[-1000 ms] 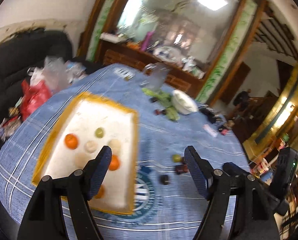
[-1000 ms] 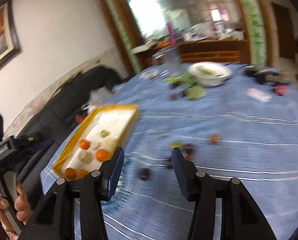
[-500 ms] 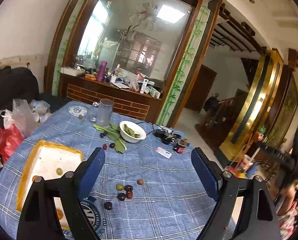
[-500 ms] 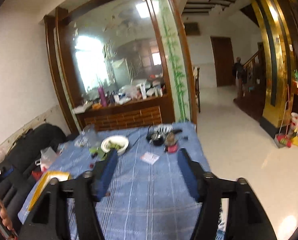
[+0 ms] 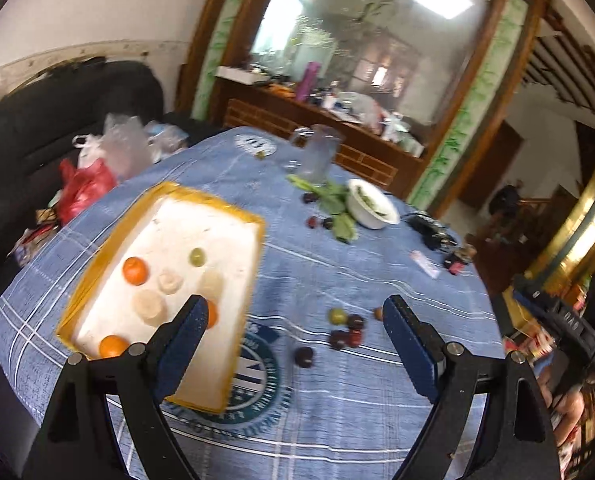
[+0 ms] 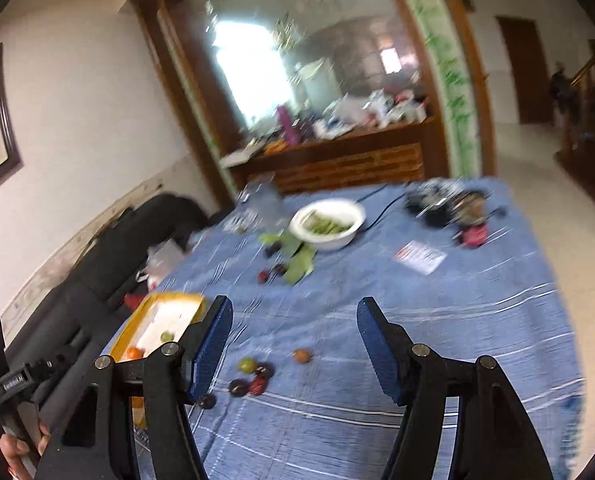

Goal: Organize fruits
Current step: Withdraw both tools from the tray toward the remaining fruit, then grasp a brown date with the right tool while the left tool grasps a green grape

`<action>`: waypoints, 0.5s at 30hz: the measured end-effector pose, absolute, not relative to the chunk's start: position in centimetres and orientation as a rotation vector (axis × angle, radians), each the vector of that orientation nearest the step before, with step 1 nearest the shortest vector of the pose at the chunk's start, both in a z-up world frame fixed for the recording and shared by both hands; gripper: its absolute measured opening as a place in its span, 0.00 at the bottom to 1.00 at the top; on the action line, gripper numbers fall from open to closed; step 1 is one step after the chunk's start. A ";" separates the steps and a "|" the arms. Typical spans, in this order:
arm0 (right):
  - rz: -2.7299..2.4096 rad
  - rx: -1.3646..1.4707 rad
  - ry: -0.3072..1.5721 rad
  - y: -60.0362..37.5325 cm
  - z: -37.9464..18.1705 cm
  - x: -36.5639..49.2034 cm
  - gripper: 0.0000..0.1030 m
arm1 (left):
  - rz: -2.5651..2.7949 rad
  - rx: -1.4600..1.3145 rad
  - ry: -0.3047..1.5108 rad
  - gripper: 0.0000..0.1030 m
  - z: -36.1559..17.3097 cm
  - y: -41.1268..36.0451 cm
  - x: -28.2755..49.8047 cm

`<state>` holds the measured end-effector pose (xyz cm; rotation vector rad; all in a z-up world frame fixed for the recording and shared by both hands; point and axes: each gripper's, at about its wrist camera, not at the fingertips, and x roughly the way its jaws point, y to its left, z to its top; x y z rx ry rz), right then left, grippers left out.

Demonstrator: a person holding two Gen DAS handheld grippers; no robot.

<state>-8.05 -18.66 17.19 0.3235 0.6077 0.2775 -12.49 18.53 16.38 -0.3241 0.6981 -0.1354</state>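
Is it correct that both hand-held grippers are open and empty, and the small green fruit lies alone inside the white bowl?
Not quite. The green fruit lies in the yellow-rimmed tray, near oranges, as the left wrist view shows. Both the left hand-held gripper and the right hand-held gripper are indeed open and empty.

tablecloth point(image 5: 337, 412) emblem lettering, seemingly blurred, unreadable

You had a white bowl point(image 5: 371, 210) of greens beside leaves point(image 5: 333, 208) on the blue-clothed worktop point(image 5: 337, 400), a clear jug point(image 5: 317, 154) behind, and plastic bags point(image 5: 97, 164) on the sofa point(image 5: 37, 120).
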 end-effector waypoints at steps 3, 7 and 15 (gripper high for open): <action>0.301 0.322 0.687 -16.5 13.7 -5.5 0.67 | -0.125 -0.335 0.745 0.86 14.6 18.7 -10.9; 0.329 0.362 0.830 -14.5 8.1 -1.4 0.50 | -0.139 -0.321 0.814 0.86 12.2 17.9 -8.9; 0.256 0.319 0.969 -14.1 2.6 2.0 0.45 | -0.227 -0.299 0.935 0.86 7.8 15.8 -5.7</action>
